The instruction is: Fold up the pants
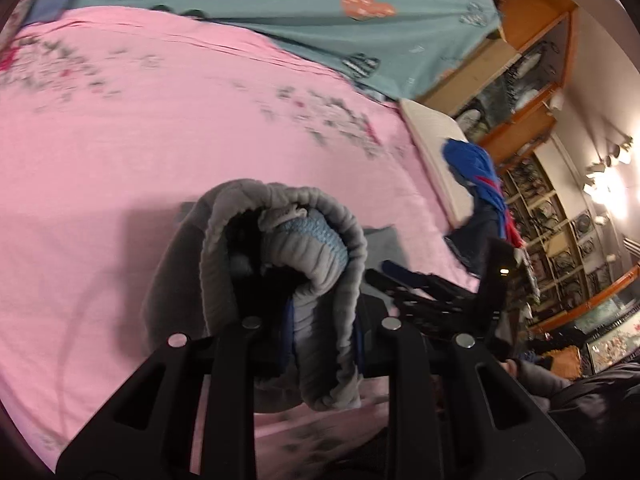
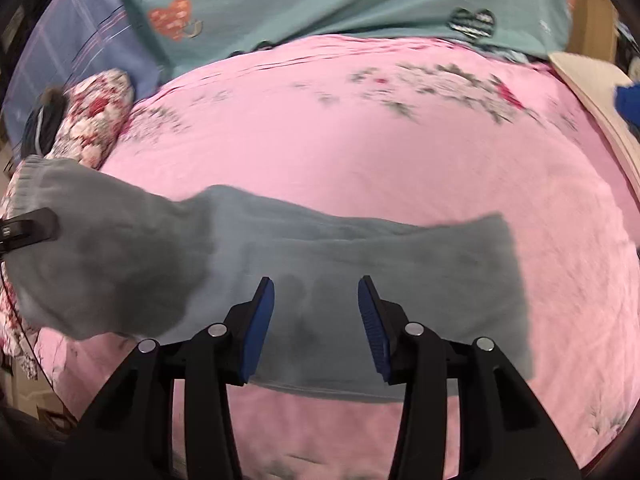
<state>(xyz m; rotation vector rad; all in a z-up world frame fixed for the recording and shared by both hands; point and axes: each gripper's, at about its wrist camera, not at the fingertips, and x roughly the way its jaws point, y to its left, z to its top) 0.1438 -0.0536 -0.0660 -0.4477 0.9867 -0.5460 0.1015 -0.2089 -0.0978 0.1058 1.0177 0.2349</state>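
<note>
Gripping the ribbed waistband, the left gripper (image 1: 316,280) is lifting soft grey fleece pants (image 2: 360,256) off the pink floral bedsheet (image 2: 340,140); the right gripper (image 2: 316,308) is hovering open-jawed above them. Next likely: carrying waistband across toward the hems.

left gripper (image 1: 316,300) fingertips buried in bunched grey pants (image 1: 280,248), pads unseen, floral print on pink sheet (image 1: 160,128) smeared by blur, shelf contents (image 1: 560,216) too small to read (glare from lamp), pants waistband cut off at left edge of right wrist view
</note>
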